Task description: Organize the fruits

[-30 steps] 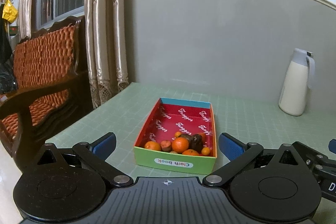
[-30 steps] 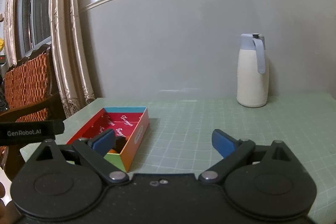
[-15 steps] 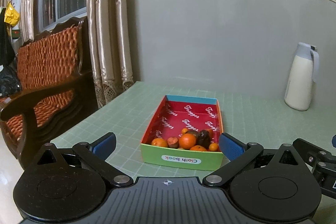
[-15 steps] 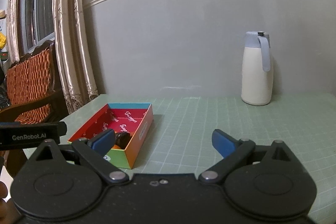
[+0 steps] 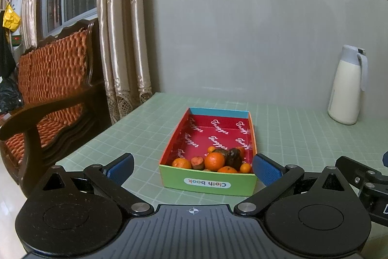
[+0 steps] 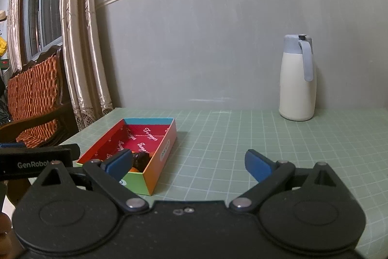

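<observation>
Box (image 5: 208, 182) nearer; cardboard, rectangular

Home: curtains (image 5: 121, 40), cushioned wooden bench (image 5: 51, 79)

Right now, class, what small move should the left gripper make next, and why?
Probably ease the left gripper forward and down toward the large orange. Its fingers are open and empty, and the fruit sits clustered at the near end of the box.
</observation>
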The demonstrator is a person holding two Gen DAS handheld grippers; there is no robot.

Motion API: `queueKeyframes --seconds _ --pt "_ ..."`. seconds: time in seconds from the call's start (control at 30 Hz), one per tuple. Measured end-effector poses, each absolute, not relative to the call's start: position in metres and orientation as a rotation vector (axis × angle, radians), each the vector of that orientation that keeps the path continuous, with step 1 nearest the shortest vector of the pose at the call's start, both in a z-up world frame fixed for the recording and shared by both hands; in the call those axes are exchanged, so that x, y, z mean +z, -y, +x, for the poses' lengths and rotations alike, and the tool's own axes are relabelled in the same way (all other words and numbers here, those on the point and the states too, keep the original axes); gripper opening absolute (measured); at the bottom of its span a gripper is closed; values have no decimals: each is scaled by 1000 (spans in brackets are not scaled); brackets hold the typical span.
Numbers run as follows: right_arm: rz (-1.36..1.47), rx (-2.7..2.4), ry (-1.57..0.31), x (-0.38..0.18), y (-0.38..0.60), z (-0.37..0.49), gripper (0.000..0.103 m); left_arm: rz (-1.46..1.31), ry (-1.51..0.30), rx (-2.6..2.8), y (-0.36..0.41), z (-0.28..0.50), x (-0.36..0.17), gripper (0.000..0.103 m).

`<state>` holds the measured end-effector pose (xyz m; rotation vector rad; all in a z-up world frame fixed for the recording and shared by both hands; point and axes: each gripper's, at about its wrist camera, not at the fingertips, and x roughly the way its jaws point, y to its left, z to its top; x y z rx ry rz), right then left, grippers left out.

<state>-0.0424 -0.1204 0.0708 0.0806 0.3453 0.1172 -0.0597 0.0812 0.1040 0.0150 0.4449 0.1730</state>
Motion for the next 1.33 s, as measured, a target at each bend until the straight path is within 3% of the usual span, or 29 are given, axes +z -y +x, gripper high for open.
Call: queueKeyframes --seconds 1.33 --pt "91 138 -351 69 115 -32 99 13 -410 130 -81 -50 100 103"
